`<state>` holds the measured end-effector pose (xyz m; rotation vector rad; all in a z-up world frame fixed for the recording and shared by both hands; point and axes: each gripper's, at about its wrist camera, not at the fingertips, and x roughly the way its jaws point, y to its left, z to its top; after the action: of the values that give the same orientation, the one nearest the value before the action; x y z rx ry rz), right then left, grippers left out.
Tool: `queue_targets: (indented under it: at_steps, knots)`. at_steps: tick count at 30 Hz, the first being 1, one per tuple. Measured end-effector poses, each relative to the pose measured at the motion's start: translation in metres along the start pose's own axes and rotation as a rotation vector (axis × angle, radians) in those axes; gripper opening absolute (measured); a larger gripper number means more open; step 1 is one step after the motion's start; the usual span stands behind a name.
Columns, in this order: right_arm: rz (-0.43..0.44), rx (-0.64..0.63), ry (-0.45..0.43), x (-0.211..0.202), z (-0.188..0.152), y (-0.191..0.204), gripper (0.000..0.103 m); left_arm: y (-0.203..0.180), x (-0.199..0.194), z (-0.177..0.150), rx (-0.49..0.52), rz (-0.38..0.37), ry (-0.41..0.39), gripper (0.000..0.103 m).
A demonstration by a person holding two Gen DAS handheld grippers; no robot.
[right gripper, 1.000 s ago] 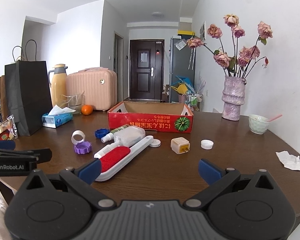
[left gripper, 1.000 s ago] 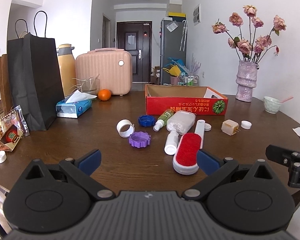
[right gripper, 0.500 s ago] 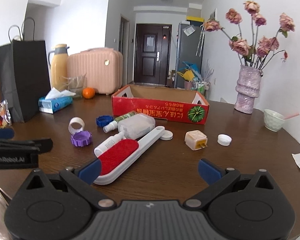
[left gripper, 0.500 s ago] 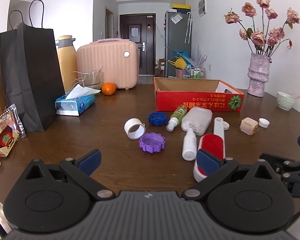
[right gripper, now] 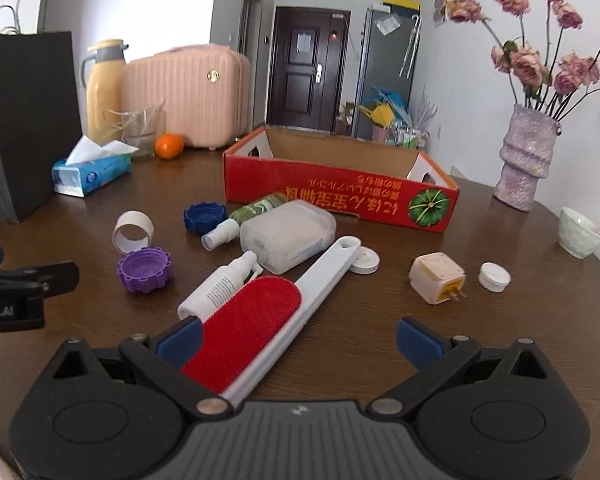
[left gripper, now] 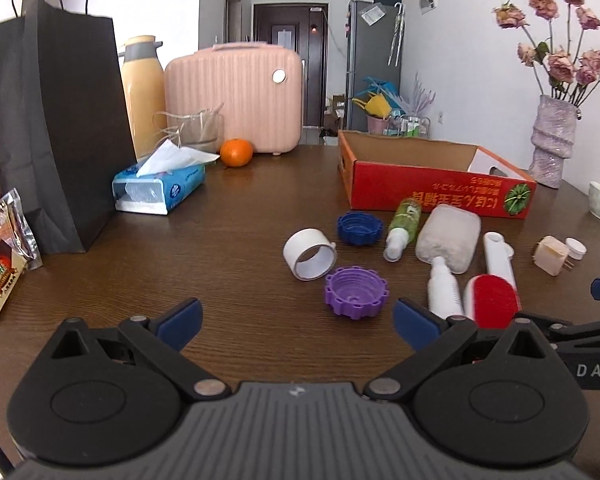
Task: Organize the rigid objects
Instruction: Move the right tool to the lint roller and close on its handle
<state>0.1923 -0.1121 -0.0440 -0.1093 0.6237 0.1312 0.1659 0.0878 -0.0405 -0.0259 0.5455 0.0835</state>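
Left gripper (left gripper: 296,318) wide open, holding nothing, low over the brown table (left gripper: 228,216). Purple cap (left gripper: 356,291) just past its fingertips, white tape ring (left gripper: 310,253) right behind that. Right gripper (right gripper: 298,338) wide open too, empty, with the red lint brush (right gripper: 256,322) lying near its left finger. White spray bottle (right gripper: 220,284) touching the brush. Red box (right gripper: 340,192) farther back, small plug (right gripper: 438,278) off to the right.

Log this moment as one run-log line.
left gripper: open, near purple cap | right gripper: open, over lint brush | red box: looks empty
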Motion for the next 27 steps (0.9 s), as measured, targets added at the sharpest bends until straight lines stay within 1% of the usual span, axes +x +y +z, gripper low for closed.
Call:
queue_targets:
  at_steps: [5, 10, 14, 19, 21, 23, 27]
  knots:
    - [-0.018, 0.002, 0.037, 0.024, 0.011, 0.012, 0.103, 0.013, 0.015, 0.007, -0.007, 0.009, 0.009, 0.103]
    - [-0.059, 0.0, 0.11, 0.047, 0.016, 0.022, 0.103, 0.022, 0.024, 0.011, -0.007, 0.012, 0.02, 0.103]
    - [-0.077, -0.002, 0.132, 0.054, 0.015, 0.024, 0.103, 0.025, 0.032, 0.012, -0.009, 0.006, 0.033, 0.103]
    - [-0.119, 0.007, 0.16, 0.061, 0.012, 0.015, 0.101, 0.02, 0.038, 0.012, 0.003, -0.018, 0.041, 0.103]
    - [-0.112, 0.01, 0.172, 0.062, 0.009, 0.012, 0.092, 0.017, 0.039, 0.012, 0.01, -0.032, 0.041, 0.103]
    - [-0.087, 0.032, 0.165, 0.059, 0.004, 0.006, 0.09, 0.013, 0.04, 0.012, 0.014, -0.04, 0.043, 0.103]
    - [-0.062, 0.088, 0.158, 0.059, 0.0, -0.008, 0.088, 0.012, 0.041, 0.012, 0.013, -0.044, 0.047, 0.103]
